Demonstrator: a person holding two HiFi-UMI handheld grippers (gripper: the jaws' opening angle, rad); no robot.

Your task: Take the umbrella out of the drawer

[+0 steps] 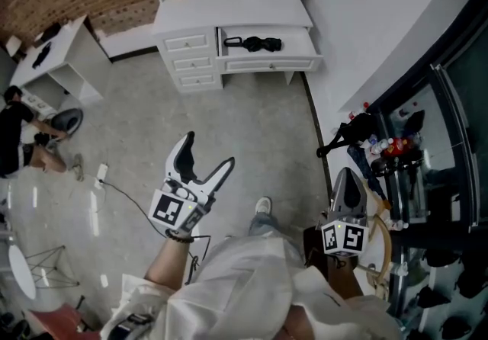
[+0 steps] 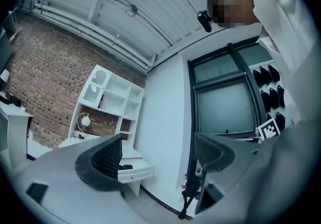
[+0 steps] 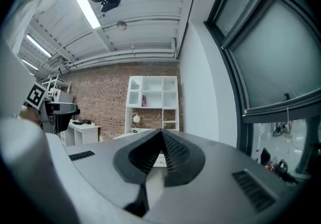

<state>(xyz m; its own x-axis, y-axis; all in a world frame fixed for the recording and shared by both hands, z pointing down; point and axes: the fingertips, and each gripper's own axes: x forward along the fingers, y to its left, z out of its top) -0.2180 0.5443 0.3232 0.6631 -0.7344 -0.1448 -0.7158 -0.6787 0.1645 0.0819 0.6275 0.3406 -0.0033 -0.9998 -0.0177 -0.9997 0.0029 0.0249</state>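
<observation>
Left hand-held gripper (image 1: 209,150) open, right hand-held gripper (image 1: 348,175) closed; loose grasp could drop umbrella (image 1: 255,43) back into drawer (image 1: 267,65)

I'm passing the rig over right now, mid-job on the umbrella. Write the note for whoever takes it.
Left gripper: jaws wide open, nothing between them.
Right gripper: jaws together, empty.
Black umbrella: lies folded in the open drawer of the white desk, across the floor from both grippers.
Done: the drawer stands open.
Left: get up to the desk, grip the umbrella and lift it out.
</observation>
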